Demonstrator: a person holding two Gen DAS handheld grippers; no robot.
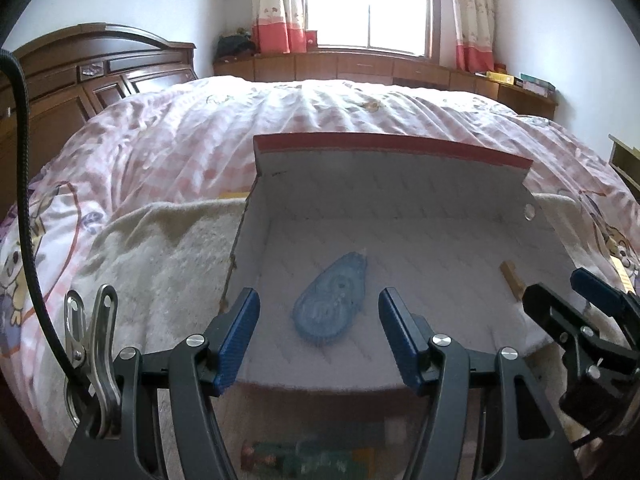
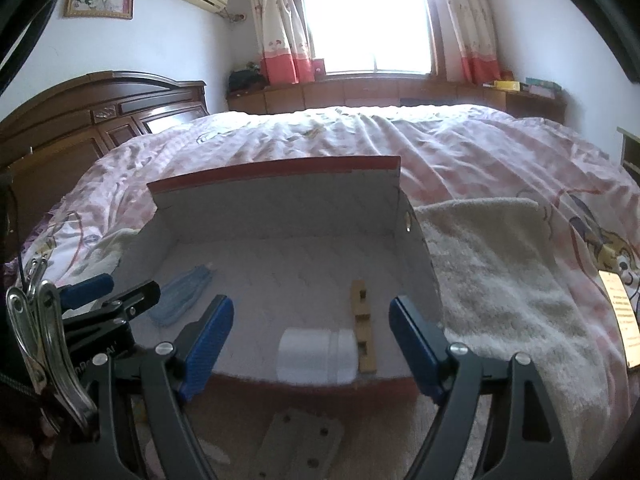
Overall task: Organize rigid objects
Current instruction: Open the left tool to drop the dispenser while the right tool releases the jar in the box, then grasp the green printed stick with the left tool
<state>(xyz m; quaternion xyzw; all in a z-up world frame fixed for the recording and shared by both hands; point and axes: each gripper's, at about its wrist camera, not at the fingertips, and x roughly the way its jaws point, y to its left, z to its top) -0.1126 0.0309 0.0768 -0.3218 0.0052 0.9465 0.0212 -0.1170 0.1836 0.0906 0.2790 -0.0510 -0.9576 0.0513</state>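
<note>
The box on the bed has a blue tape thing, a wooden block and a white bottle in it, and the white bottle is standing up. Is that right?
Not quite. The white bottle is lying on its side, not standing up, as the right wrist view shows. The rest is right: the box on the bed also holds the blue tape thing and the wooden block.

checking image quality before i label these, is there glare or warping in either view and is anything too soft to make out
Left wrist view: the window is blown out to white and glare washes the far bedspread; the fisheye bows the box rim, and the item under its near wall is too blurred to name. Right wrist view: same white window, corners darkened, the white jar soft-edged.
</note>
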